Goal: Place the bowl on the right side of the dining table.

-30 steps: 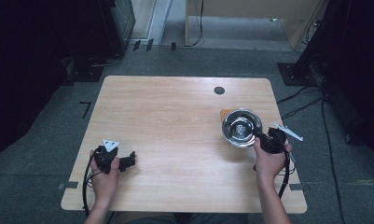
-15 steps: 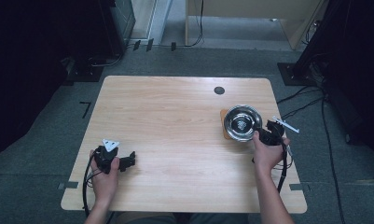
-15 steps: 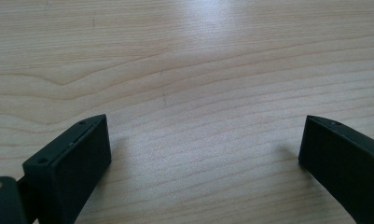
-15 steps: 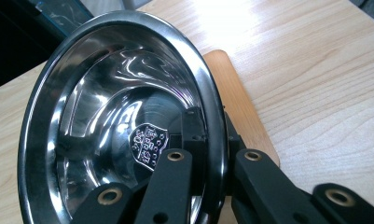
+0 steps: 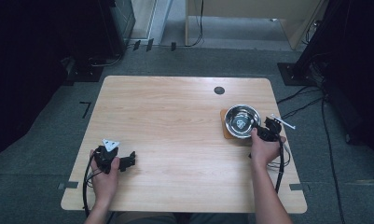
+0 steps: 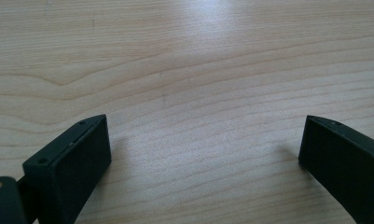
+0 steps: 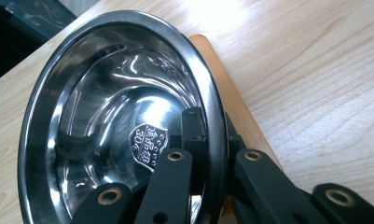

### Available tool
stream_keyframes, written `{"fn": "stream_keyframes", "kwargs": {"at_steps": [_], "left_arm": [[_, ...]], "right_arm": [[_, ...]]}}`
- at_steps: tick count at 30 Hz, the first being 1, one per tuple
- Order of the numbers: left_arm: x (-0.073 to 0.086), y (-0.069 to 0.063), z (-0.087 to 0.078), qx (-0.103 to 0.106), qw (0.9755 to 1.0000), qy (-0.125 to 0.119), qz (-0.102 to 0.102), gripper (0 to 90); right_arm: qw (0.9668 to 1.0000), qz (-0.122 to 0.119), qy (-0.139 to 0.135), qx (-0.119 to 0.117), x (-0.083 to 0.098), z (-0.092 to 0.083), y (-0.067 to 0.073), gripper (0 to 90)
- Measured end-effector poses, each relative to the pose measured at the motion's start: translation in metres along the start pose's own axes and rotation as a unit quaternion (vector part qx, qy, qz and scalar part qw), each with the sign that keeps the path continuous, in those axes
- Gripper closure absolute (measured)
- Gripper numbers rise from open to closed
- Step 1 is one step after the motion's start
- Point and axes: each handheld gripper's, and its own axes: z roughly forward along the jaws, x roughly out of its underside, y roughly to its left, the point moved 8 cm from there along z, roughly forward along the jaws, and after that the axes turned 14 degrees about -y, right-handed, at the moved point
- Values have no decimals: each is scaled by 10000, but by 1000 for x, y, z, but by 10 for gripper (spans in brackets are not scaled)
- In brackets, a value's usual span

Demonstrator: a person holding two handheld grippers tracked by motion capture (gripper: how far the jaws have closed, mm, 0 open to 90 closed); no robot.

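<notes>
High view, table: a light wooden table (image 5: 175, 121) with a small dark round hole cover (image 5: 219, 90) near its far edge.
High view, bowl: a shiny steel bowl (image 5: 240, 120) stands at the table's right side, on a thin brown wooden board (image 5: 225, 132) that peeks out at the bowl's near left.
High view, right gripper: the right gripper (image 5: 261, 132) is held in the person's right hand (image 5: 264, 149), at the bowl's near right rim; its cable hangs down toward the table's near edge.
High view, left gripper: the left gripper (image 5: 128, 161) rests low over the table's near left part in the left hand (image 5: 104, 175), well apart from the bowl, with its grey three-cornered plate on top.
Left gripper view, jaws: the two black jaws stand wide apart, with bare wood grain of the table (image 6: 198, 70) between them and nothing held.
Right gripper view, bowl: the steel bowl (image 7: 105, 93) is seen up close, a stamped shield mark on its bottom, the brown board (image 7: 231, 107) under its right rim.
Right gripper view, jaws: the jaws are clamped together on the bowl's rim, one inside the bowl and one outside against the wall.
Right gripper view, table: pale wood (image 7: 324, 84) lies to the right of the board.
</notes>
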Motion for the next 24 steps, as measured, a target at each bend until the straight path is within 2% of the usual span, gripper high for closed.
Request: {"fn": "stream_keyframes", "kwargs": {"at_steps": [15, 24], "left_arm": [[0, 0, 0, 1, 10000, -1, 4, 20], [0, -1, 0, 10, 10000, 2, 3, 20]], "right_arm": [[9995, 279, 104, 116, -5, 15, 3, 856], [9992, 389, 14, 18, -7, 20, -1, 815]]}}
